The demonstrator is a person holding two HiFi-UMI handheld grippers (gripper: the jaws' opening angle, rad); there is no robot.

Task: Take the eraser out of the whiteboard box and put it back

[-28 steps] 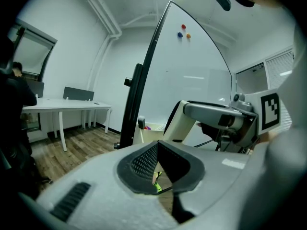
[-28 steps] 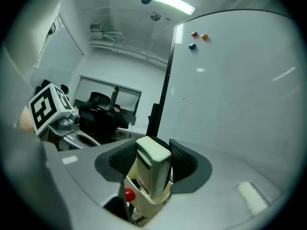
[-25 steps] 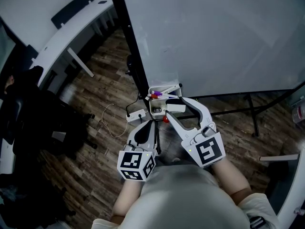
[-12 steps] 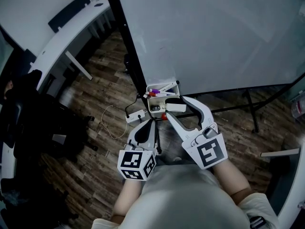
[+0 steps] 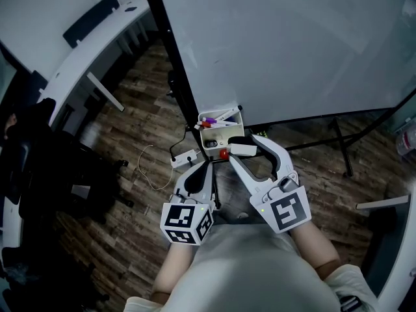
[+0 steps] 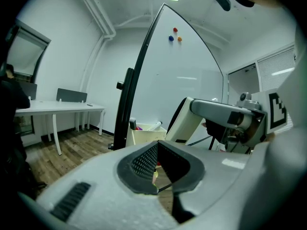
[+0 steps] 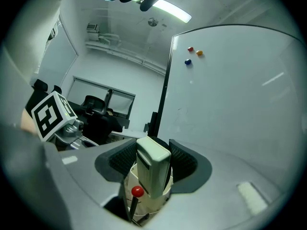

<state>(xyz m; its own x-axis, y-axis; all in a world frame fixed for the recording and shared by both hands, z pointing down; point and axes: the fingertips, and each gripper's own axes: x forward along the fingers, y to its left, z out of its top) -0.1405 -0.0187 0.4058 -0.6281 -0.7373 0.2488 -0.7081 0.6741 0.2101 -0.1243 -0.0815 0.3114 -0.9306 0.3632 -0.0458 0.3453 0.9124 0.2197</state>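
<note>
Between right gripper (image 5: 239, 149) jaws: eraser (image 7: 152, 166) (by box (image 5: 218, 134))

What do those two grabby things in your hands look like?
Both are pale grey plastic. The left gripper and right gripper each carry a white cube with black square markers, and their fingers have dark meshed pads. Sleeves: short, pale.
</note>
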